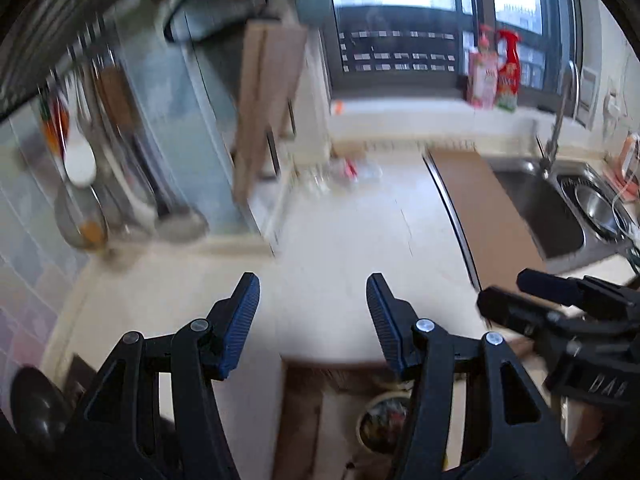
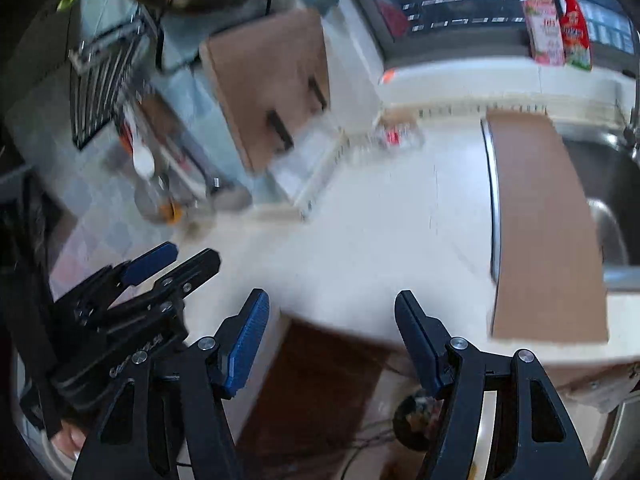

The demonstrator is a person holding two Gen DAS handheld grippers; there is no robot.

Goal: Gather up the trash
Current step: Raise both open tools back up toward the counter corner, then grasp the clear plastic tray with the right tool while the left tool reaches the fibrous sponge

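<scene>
While both tools, left tool [image 1: 312,292] and right tool [image 2: 332,308], are spread and empty, crumpled clear plastic trash [image 1: 352,170] beside the stainless-steel sink [image 1: 540,204] awaits collection on the pale tabletop [image 1: 360,240].

Both wrist cameras look steeply down from well above the counter [image 1: 340,248], facing the window [image 1: 400,20]. The left sits left of the right; each catches the other's gripper at its edge. Both share the counter, board [image 2: 544,220], sink [image 1: 536,200] and window.

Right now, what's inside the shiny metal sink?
A round metal strainer basket sits in the steel sink. A brown board covers its near edge, so anything beneath stays hidden.
</scene>
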